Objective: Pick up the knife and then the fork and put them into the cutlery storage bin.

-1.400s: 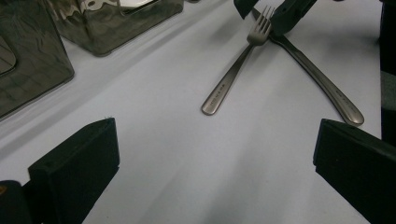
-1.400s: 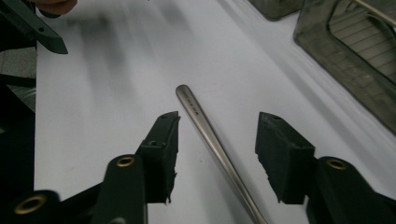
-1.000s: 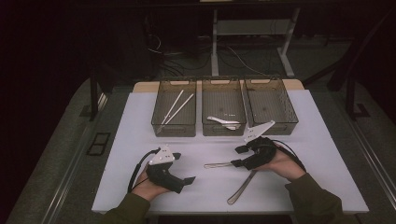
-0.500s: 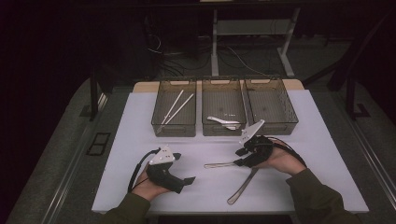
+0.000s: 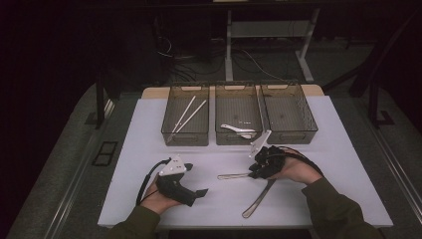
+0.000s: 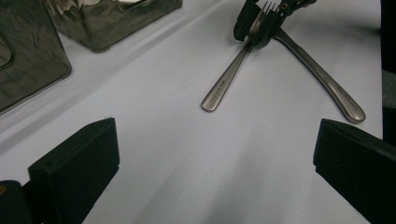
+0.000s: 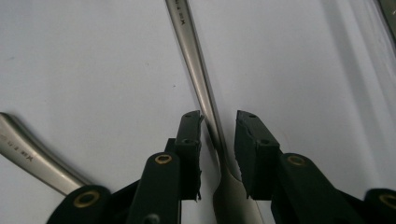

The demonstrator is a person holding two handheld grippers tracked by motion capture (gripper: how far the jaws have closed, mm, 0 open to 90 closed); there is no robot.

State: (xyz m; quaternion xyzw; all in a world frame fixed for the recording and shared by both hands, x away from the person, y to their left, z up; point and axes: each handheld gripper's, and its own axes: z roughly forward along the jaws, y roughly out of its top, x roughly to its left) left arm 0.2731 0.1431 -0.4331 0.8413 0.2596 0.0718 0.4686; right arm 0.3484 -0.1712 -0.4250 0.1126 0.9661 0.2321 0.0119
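My right gripper is down on the desk with its jaws a little apart, one on either side of the neck of a fork; they straddle the metal without pinching it. The fork lies flat, its handle pointing toward my left gripper. A second metal utensil lies just beside it, angled toward the desk's near edge. My left gripper rests well apart from both, jaws wide apart, holding nothing. Three clear bins line the far side; the left one holds white chopsticks.
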